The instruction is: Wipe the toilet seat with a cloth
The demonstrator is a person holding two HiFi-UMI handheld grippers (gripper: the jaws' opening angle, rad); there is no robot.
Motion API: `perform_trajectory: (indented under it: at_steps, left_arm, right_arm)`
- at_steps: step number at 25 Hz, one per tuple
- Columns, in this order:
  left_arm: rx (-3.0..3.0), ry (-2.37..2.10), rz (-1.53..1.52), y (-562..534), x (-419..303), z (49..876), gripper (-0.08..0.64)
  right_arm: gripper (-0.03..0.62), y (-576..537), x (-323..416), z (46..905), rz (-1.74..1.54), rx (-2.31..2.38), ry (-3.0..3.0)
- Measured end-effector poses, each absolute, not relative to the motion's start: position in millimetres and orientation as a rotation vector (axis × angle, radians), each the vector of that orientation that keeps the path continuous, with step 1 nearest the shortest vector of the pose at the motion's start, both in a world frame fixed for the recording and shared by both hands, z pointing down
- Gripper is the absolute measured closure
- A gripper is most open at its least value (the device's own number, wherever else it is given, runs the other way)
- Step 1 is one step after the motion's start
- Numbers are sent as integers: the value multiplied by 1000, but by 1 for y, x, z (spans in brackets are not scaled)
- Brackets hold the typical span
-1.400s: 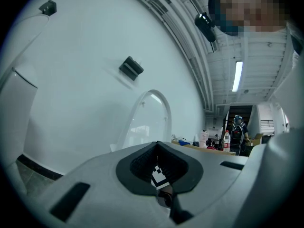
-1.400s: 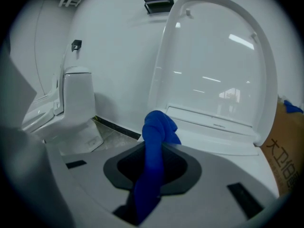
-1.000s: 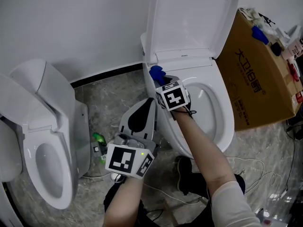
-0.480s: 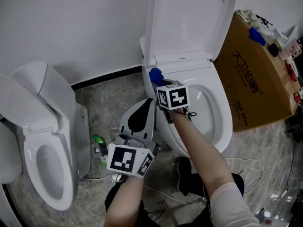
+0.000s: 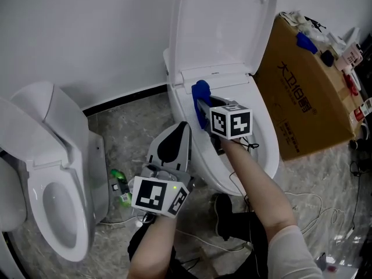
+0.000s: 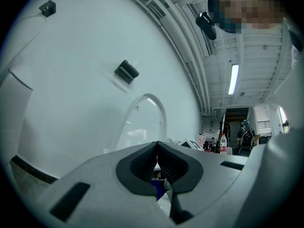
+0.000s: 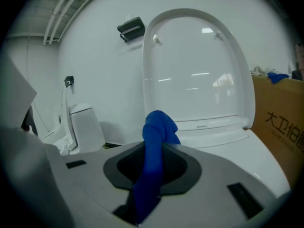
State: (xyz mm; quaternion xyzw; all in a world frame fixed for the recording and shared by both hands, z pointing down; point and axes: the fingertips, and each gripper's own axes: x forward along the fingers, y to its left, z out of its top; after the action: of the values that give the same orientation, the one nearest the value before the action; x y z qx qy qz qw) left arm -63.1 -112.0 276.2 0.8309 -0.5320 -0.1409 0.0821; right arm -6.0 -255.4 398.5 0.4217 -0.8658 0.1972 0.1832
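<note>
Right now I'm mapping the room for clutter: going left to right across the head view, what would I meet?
Second toilet → green object on the floor → left gripper → blue cloth held by the right gripper → cardboard box.

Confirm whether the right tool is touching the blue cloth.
Touching. The right gripper view shows the blue cloth pinched between the jaws of the right tool, with its bunched end sticking out past them.
</note>
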Motion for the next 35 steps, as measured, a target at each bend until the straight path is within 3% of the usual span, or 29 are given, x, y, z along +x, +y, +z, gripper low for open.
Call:
perform_trajectory:
  at_steps: [23, 35]
  left_arm:
    - [2499, -1480, -431, -127, -15, 286, 554]
    - [2506, -1432, -372, -140, 15, 301, 554]
  right_arm:
    - [520, -292, 270, 400, 332, 1492, -2066]
    - [520, -301, 298, 465, 119, 1340, -1834]
